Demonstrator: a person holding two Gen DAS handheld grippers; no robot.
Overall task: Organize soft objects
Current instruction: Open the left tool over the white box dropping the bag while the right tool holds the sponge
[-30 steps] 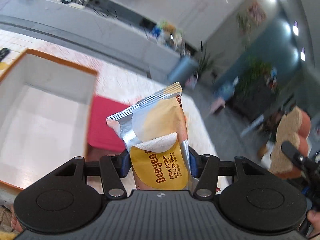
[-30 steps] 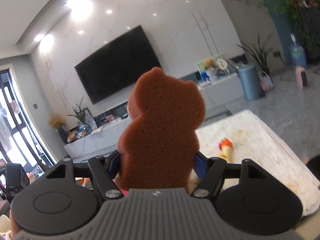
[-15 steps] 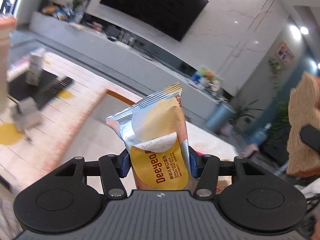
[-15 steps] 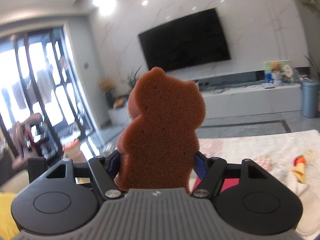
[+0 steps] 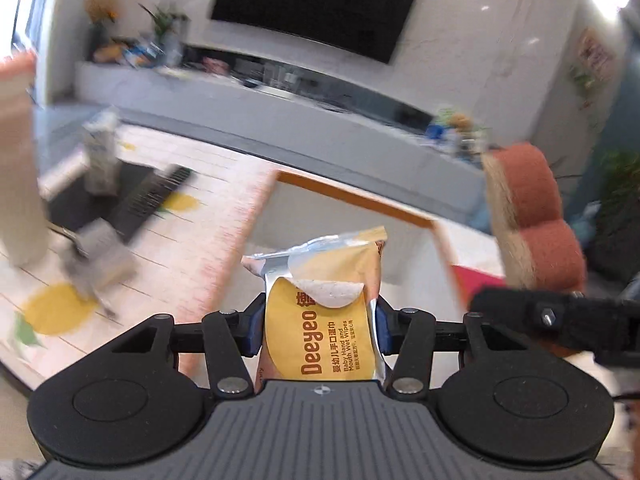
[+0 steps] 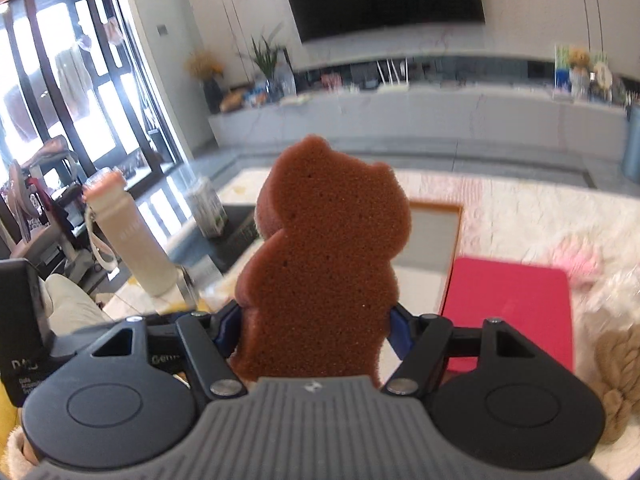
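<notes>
Left hand-held gripper: jaws have just been closing, pads pinching a yellow wipes packet held upright between them. Ahead of it, an orange-rimmed tray on the table. Right hand-held gripper: clamped on a brown bear-shaped sponge, upright; red mat just ahead-right.

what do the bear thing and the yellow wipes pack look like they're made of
Bear-shaped sponge: looks like open-cell foam, matt brown, its face pitted with small pores; the left wrist view shows a paler fibrous layer on one side, possibly a scrub pad.

Wipes pack: thin plastic film, glossy yellow print with silvery, foil-like edges that crinkle and catch the light; whether real foil, I cannot tell.
</notes>
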